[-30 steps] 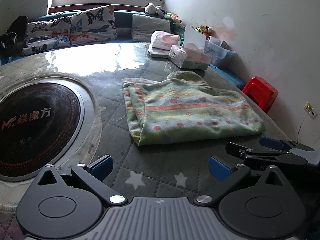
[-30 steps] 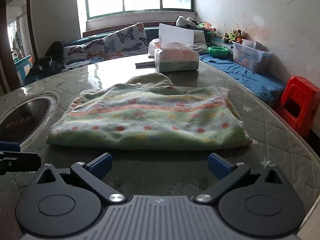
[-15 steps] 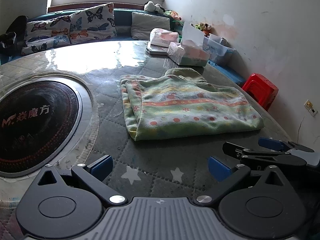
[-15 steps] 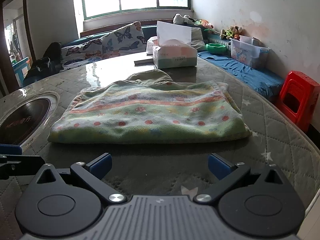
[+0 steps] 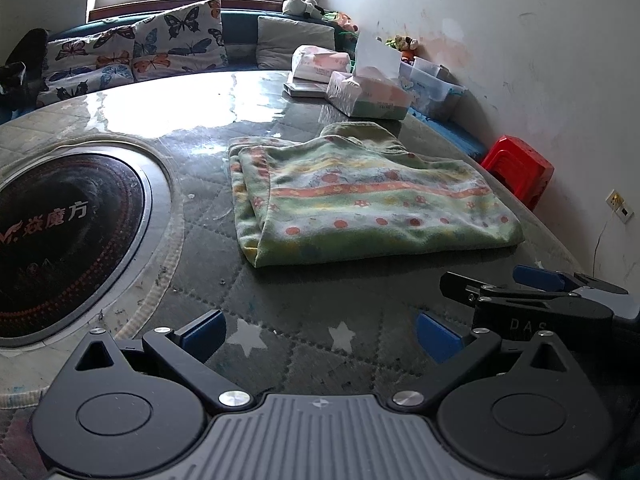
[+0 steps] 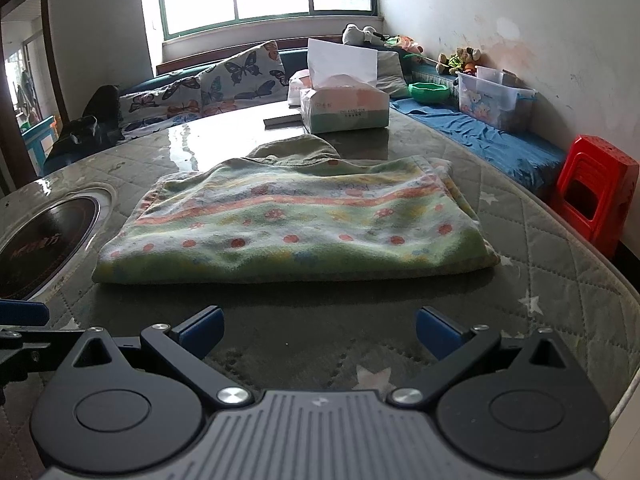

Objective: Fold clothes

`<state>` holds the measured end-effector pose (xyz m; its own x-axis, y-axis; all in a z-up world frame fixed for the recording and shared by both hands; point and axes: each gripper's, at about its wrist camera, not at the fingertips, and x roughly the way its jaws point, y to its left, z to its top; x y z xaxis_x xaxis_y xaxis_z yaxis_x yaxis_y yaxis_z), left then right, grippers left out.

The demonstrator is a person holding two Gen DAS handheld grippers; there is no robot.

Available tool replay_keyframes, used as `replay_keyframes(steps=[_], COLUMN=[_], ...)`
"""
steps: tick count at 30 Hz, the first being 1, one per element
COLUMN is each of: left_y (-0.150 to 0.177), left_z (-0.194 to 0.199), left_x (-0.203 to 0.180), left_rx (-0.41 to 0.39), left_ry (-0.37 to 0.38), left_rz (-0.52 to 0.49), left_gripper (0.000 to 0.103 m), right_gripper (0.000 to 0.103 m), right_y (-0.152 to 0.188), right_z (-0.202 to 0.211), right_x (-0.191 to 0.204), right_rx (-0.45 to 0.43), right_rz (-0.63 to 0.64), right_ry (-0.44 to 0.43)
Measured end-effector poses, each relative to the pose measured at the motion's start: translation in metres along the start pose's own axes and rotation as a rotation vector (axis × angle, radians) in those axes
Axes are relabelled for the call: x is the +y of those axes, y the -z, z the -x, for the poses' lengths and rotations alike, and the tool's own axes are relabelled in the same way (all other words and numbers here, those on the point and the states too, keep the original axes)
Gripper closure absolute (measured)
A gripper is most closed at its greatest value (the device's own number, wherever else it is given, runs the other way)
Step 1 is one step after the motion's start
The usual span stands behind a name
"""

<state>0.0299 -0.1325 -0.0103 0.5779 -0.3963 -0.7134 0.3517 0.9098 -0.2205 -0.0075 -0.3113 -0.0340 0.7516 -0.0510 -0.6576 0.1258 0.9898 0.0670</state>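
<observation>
Right wrist view: my right gripper [image 6: 319, 332] spread wide, empty, low over quilted table [image 6: 540, 248]. Folded green garment [image 6: 296, 224] lies flat just ahead of fingertips, apart from them, centred between both pads. Left wrist view: my left gripper [image 5: 319, 334] also spread wide, empty; garment [image 5: 360, 196] ahead, offset toward right finger, well clear. Round black cooktop inset [image 5: 60, 236] left of it. Tissue box [image 6: 344, 108] beyond garment.

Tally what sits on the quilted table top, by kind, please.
Folded green patterned fleece garment: 1
Tissue boxes and packs: 2, a green and white tissue box and a pink and white tissue pack
Flat grey book-like item: 1
Total: 4
</observation>
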Motion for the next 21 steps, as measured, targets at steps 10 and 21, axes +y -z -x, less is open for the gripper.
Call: replay_keyframes(steps=[10,21], left_y=[0.0010,0.0010], left_z=[-0.0015,-0.0018], left_x=[-0.0037,-0.0056], left_rx=[0.009,0.012], left_ry=[0.006,0.015], left_rz=[-0.009,-0.009], left_gripper=[0.000,0.000], right_gripper=[0.000,0.000], right_y=[0.0014,0.0019], right_z=[0.0005,-0.0004], right_x=[-0.0007,0.0023], right_rx=[0.002,0.009], right_rz=[-0.006,-0.007], right_ry=[-0.004,-0.014])
